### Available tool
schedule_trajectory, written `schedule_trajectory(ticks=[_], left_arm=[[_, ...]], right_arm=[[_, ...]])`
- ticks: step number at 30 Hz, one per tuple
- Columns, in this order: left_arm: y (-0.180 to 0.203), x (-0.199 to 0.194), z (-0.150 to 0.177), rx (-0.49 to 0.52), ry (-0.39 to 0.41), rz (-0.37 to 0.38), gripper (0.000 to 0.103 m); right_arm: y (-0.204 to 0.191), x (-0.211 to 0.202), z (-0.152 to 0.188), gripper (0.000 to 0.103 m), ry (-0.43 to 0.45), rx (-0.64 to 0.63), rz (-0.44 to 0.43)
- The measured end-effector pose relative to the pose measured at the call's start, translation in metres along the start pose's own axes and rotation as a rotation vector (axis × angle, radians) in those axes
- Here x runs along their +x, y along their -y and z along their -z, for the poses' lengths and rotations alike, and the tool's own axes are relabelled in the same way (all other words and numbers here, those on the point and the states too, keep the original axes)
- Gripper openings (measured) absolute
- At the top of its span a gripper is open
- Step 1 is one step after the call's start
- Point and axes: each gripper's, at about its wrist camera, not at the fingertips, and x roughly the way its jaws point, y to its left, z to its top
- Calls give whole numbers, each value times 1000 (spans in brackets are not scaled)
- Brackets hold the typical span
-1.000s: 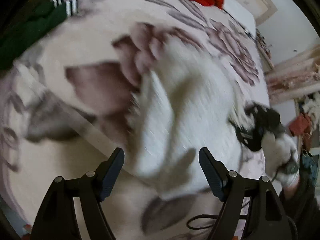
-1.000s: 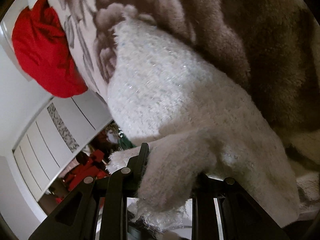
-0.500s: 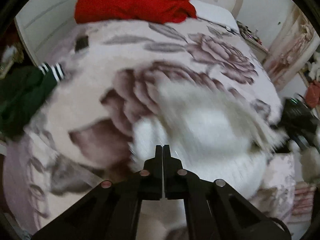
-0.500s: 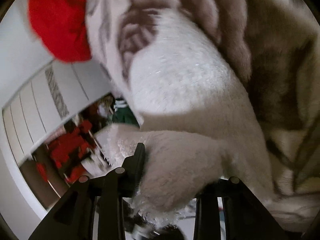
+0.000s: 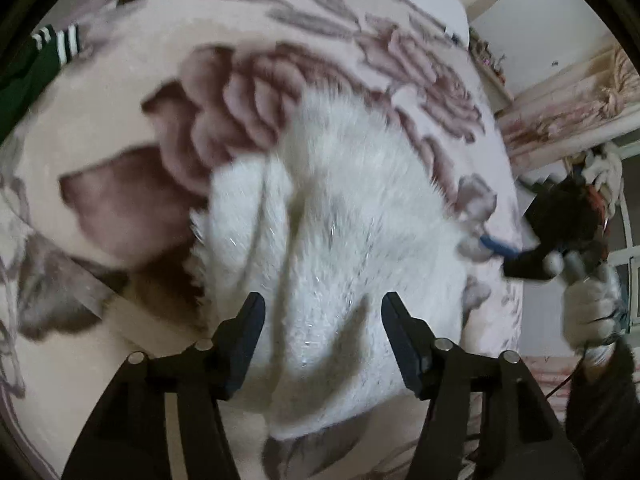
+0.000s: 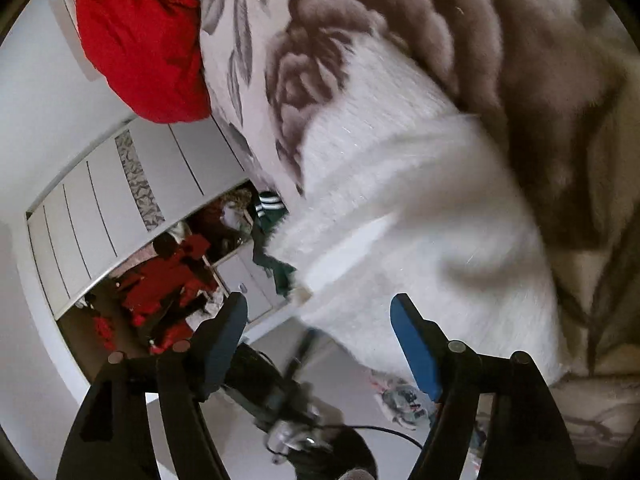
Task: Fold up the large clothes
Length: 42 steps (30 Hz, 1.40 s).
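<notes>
Sweater, fuzzy white, lies bunched mid-blanket; my left gripper and right gripper are both opening with nothing pinched, so I should regrip the hem at six o'clock and smooth flat before folding.

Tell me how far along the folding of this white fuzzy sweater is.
Partly done: the white sweater lies bunched and doubled over on the floral blanket. Both the left gripper and right gripper are opening, nothing pinched. Left: squaring the fold; the green garment and red one look unfolded.
</notes>
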Motion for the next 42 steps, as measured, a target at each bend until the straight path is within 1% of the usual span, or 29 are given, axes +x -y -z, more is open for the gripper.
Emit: schedule_trajectory(ticks=[1,2,3,4,5,6,7,8,9,11,15,17,18,19,22,24,25,27,28,29,30,32,33,34,36,38,40,41,42], left_arm=[[4,7,1,20,-8,-22,58],[9,15,1,51,-2,-88,58],[15,19,0,78,25,-148,58],[21,20,0,114,64,-188,53],[29,19,0,162,102,-205,39],[37,19,-2,201,121,-229,23],[41,18,-3,228,132,-253,16],[45,15,-5,246,145,-260,14],[46,11,-7,251,157,-257,12],[45,2,-12,243,164,-239,10],[38,-10,-22,225,179,-237,9],[34,-15,-32,212,181,-229,9],[34,-15,-35,207,184,-227,9],[33,-18,-42,197,191,-224,8],[30,-21,-63,172,212,-206,8],[29,-15,-82,167,208,-184,8],[26,-2,-96,162,182,-181,8],[16,34,-116,137,94,-186,8],[9,56,-123,122,40,-199,9],[3,74,-125,115,-7,-207,9],[1,81,-125,126,-24,-218,9],[1,79,-123,142,-27,-211,11],[0,73,-121,144,-23,-199,13],[-1,69,-119,144,-25,-189,14],[-5,62,-116,129,-22,-167,16],[-9,57,-112,98,-26,-141,20],[-13,48,-107,42,-4,-110,27],[-15,41,-103,16,17,-95,27],[-17,35,-100,-2,40,-86,30]], right_arm=[[-9,-3,1,76,15,-43,49],[-18,-6,4,76,25,-95,105],[-23,-8,7,76,33,-134,145],[-28,-11,11,76,43,-186,197],[-31,-15,14,77,53,-241,254],[-35,-18,21,77,73,-317,341],[-35,-19,25,77,83,-363,394],[-34,-18,30,77,89,-421,464],[-26,-15,30,77,71,-442,491],[-9,-3,28,77,25,-441,512],[17,22,15,75,-19,-417,573],[15,23,20,44,22,-438,549],[10,22,26,25,57,-456,542],[6,20,29,21,80,-468,532],[-20,1,49,17,181,-530,454],[-32,-11,54,17,236,-554,424],[-37,-15,51,17,274,-570,425],[-33,-10,33,17,286,-555,481],[-25,-5,19,17,275,-518,504],[-18,5,6,17,238,-488,531],[-6,15,-10,17,179,-453,554],[9,19,-28,27,82,-385,517],[13,17,-32,42,59,-377,492],[15,12,-34,64,59,-383,462],[25,4,-41,88,54,-385,418],[44,10,-58,89,-12,-355,353],[60,28,-69,91,-92,-327,286],[70,42,-77,93,-142,-313,238],[73,53,-82,98,-166,-320,217]])
